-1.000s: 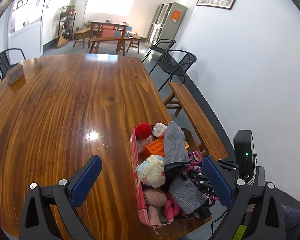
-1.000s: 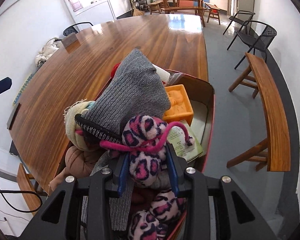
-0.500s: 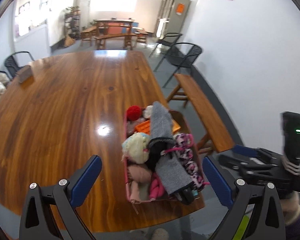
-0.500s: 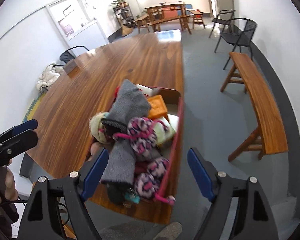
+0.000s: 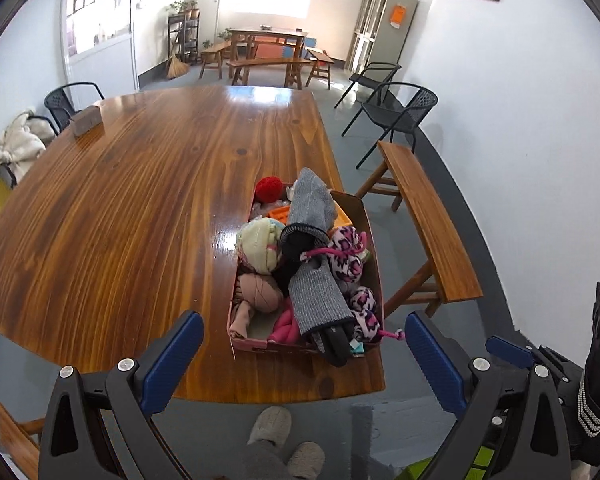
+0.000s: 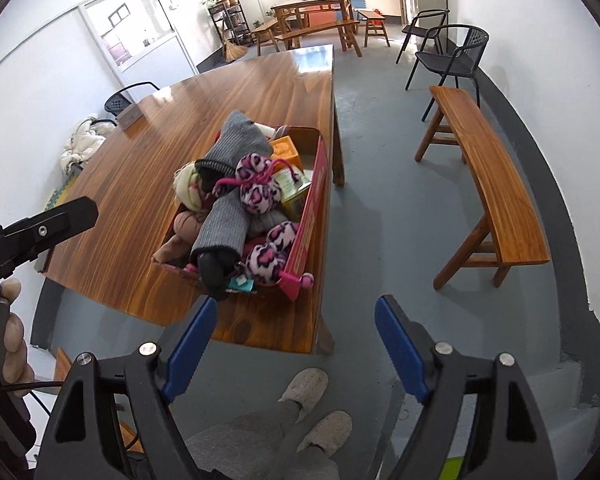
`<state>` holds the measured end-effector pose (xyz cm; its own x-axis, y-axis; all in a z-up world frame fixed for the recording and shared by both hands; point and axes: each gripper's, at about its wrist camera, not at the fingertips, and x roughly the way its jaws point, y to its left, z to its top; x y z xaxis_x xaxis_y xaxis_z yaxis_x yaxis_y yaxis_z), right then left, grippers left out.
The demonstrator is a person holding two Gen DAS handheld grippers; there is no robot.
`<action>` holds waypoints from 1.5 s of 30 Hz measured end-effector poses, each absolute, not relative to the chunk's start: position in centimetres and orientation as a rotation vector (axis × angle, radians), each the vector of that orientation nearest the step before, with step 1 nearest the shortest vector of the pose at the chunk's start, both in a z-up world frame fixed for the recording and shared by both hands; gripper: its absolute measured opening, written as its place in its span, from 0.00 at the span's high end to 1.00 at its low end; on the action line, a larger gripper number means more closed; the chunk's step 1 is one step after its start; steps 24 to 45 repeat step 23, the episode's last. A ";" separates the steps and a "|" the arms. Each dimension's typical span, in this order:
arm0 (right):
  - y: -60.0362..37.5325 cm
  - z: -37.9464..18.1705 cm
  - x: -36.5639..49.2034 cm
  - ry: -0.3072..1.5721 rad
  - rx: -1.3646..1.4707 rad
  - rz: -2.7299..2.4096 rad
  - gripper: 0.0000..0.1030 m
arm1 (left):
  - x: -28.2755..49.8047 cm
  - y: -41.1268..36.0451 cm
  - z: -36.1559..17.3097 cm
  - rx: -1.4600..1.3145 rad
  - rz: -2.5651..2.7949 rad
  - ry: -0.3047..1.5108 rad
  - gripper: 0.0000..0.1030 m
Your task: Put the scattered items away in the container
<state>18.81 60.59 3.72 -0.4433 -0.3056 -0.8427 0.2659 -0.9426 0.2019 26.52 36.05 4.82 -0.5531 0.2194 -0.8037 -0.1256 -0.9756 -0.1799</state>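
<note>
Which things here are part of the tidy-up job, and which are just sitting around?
Part of the job:
- cardboard box
- grey sock
- leopard-print pink socks
- red yarn ball
- cream knit bundle
- left gripper and right gripper, both open

Just sitting around:
- wooden bench
- black chairs
- small block on the table's far corner

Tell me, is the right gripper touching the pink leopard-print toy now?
Apart. In the right wrist view the right gripper is open, with floor between its fingers, and the pink leopard-print toy lies in the box well beyond.
</note>
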 end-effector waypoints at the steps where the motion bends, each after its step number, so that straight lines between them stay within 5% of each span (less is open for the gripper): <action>1: 60.5 3.7 19.0 -0.050 1.421 -2.412 0.18 | 26.7 36.2 4.8 -1.376 2.601 -0.145 0.01; 15: 60.7 2.8 20.8 -0.005 1.409 -2.394 0.18 | 27.6 37.0 2.9 -1.499 2.515 -0.240 0.01; 23: 60.3 2.5 21.1 0.015 1.407 -2.381 0.18 | 28.4 37.6 3.8 -1.405 2.682 -0.077 0.01; 45: 60.3 2.5 21.1 0.015 1.407 -2.381 0.18 | 28.4 37.6 3.8 -1.405 2.682 -0.077 0.01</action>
